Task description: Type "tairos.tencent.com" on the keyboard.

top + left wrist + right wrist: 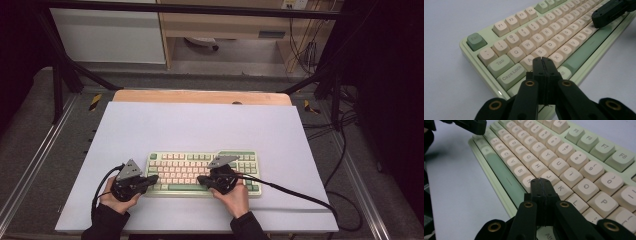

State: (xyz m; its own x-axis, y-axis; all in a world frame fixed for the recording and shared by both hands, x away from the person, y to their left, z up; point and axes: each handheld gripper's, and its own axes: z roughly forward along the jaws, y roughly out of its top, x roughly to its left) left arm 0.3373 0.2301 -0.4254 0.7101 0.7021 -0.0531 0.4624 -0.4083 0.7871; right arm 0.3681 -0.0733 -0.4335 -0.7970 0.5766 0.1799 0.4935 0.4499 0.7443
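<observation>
A pale green keyboard (190,167) with cream and green keys lies near the front of the white tabletop. My left gripper (153,179) is at the keyboard's left end, jaws shut with nothing between them. In the left gripper view its tip (542,59) hovers over the keyboard (529,42) close to the A key and left Shift. My right gripper (200,179) is over the bottom rows right of the middle, also shut and empty. In the right gripper view its tip (540,180) is just above the keyboard (564,162) near the M key. Whether either tip touches a key I cannot tell.
The white board (200,125) covers a wooden table whose back edge (200,96) shows behind it. A black cable (300,195) trails from the right gripper across the board to the right. Black frame bars (60,75) and floor cables (345,130) flank the table.
</observation>
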